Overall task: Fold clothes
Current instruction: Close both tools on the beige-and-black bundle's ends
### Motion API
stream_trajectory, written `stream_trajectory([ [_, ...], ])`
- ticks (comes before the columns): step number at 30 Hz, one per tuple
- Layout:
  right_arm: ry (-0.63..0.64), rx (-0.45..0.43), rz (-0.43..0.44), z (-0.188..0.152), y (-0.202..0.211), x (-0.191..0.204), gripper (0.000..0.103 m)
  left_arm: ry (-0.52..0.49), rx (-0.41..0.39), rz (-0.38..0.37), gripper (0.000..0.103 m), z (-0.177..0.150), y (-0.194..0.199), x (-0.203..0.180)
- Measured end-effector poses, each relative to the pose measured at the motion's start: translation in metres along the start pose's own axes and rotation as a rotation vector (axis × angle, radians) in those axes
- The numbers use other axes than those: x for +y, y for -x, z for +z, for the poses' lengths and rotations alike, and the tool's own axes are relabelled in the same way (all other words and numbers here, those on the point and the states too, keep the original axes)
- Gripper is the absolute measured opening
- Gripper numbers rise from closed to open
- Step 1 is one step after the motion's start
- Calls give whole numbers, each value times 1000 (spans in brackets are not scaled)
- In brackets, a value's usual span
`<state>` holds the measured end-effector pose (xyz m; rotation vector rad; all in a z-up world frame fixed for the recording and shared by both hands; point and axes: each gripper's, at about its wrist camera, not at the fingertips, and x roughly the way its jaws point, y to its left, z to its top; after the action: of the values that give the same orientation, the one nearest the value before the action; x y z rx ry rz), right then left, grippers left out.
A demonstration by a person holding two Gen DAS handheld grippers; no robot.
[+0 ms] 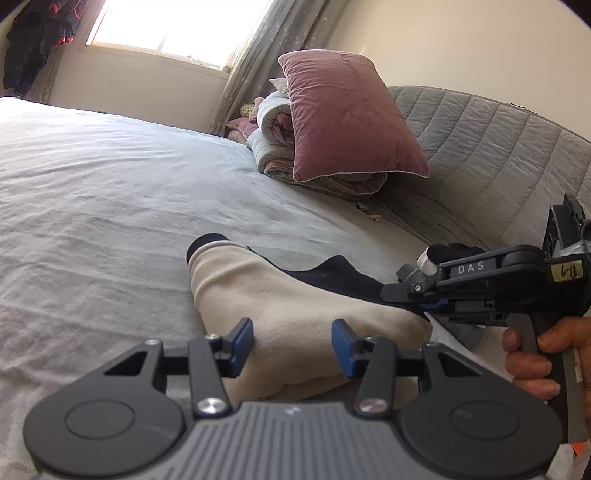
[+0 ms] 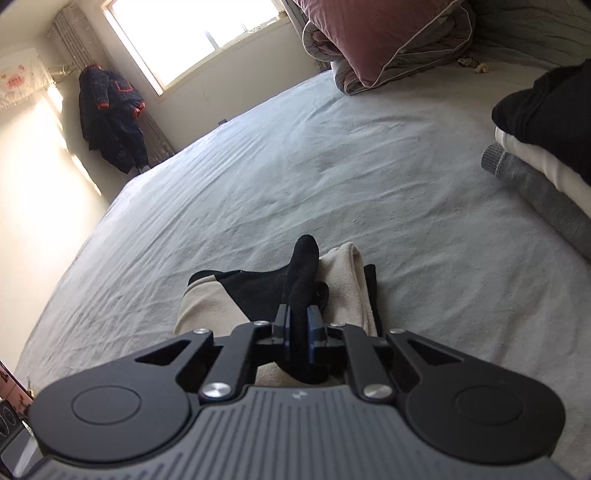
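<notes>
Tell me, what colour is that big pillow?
Dusty pink pillow; left wrist view shows it best.

The right hand-held gripper [image 1: 406,280] bears white letters "DAS" on its black side; behind them, a yellow sticker [image 1: 569,272] reads roughly "6-13".

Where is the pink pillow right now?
In the left wrist view the pink pillow sits upper centre, propped on a rolled quilt at the far side of the bed, next to the curtain and below the window.
</notes>
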<state>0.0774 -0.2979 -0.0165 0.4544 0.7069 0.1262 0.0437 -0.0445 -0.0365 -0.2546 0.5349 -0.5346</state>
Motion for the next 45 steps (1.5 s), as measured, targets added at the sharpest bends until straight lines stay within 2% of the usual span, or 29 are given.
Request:
stream_trajectory([
  [6,78,55,-84,-9,-16,-1,10,-41,15,-3,48,-3,-1,-2],
  [11,134,58,-112,-15,-21,2,9,-102,15,22,48,-6,0,-8],
  [15,55,41,-71,-12,-15,-6,10,-106,-11,29,47,-2,3,-10],
  [18,-27,23,-8,-6,-8,-12,22,-95,-39,20,46,1,4,-13],
  [21,-110,10,51,2,-9,-19,25,-116,-29,4,45,5,0,-20],
  [24,-182,17,93,12,-17,-26,39,-143,-18,-19,45,9,-11,-27],
  [29,-201,14,119,18,-36,-31,40,-162,18,-61,43,13,-37,-36],
  [32,-165,9,123,15,-44,-29,40,-158,30,-79,43,8,-47,-35],
  [33,-151,7,123,15,-47,-29,38,-149,31,-87,43,6,-48,-34],
  [34,-141,-5,124,13,-48,-29,22,-141,28,-93,43,3,-49,-34],
  [35,-133,-23,127,12,-46,-29,10,-138,22,-96,43,0,-49,-34],
  [40,-98,-109,128,18,-22,-22,9,-152,-17,-109,43,-3,-38,-43],
  [45,-61,-59,30,11,-26,-30,9,-183,43,-109,43,-10,-44,-50],
])
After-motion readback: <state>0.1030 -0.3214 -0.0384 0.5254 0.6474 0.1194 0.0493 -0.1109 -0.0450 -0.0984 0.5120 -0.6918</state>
